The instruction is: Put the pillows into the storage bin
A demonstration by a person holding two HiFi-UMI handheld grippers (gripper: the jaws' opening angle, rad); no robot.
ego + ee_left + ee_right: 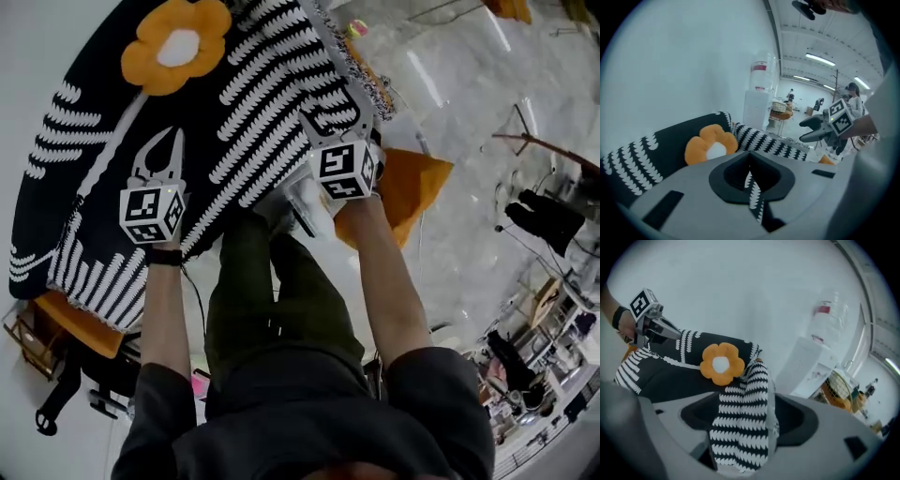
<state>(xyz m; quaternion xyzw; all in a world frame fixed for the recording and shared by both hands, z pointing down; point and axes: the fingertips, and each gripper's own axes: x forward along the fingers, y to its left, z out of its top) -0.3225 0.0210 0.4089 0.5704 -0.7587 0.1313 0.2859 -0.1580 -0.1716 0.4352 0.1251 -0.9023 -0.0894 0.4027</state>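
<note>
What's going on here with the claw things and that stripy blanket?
A person holds a gripper in each hand at a black-and-white blanket. An orange flower pillow lies on it. The left gripper pinches a thin strip of the blanket. The right gripper has its jaws apart, with blanket between them. Neither gripper touches the pillow.

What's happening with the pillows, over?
Left gripper shut on blanket. Right gripper wide, blanket fold between jaws. Flower pillow against blanket, not held. No bin in view. Over.
</note>
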